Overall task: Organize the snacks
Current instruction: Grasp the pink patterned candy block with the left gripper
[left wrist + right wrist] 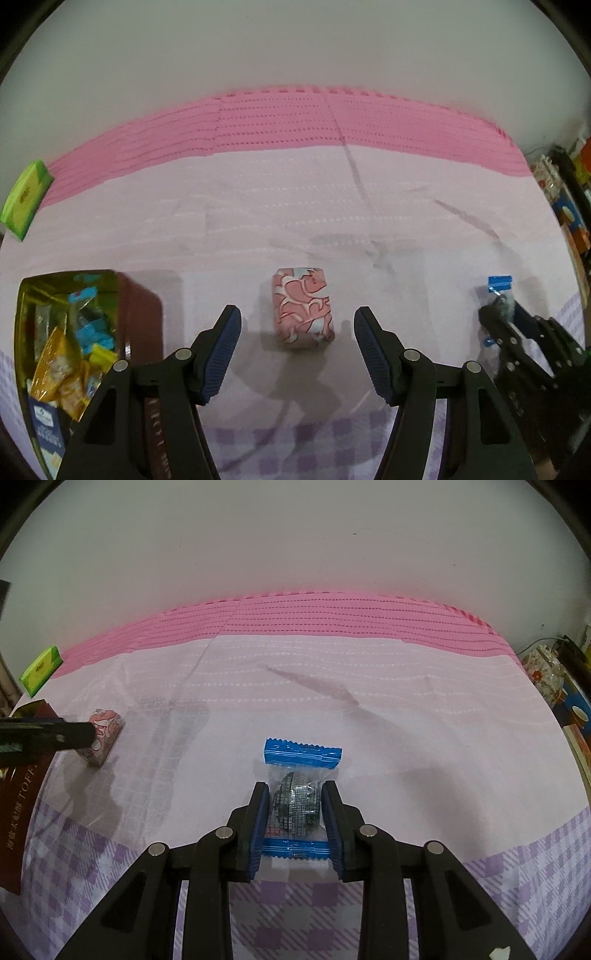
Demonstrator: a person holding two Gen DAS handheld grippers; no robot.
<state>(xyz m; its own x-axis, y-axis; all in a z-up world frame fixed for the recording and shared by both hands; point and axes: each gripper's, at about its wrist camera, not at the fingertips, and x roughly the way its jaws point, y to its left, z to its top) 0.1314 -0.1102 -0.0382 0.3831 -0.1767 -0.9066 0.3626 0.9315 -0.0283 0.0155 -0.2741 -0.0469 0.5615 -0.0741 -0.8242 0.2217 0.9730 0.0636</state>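
We are angling our left gripper (297,354) steeply down, its jaws standing wide and holding nothing, with the pink heart-print snack (303,308) lying on the cloth (258,206) just ahead between the pads. Our right gripper (294,825) is tilting down too, its blue pads pressing a clear packet with blue ends (301,797) holding a dark round sweet. The left view is showing the open tin (142,317) full of wrapped snacks, which the right view mostly cuts off. Both are showing a green pack (26,197) far left.
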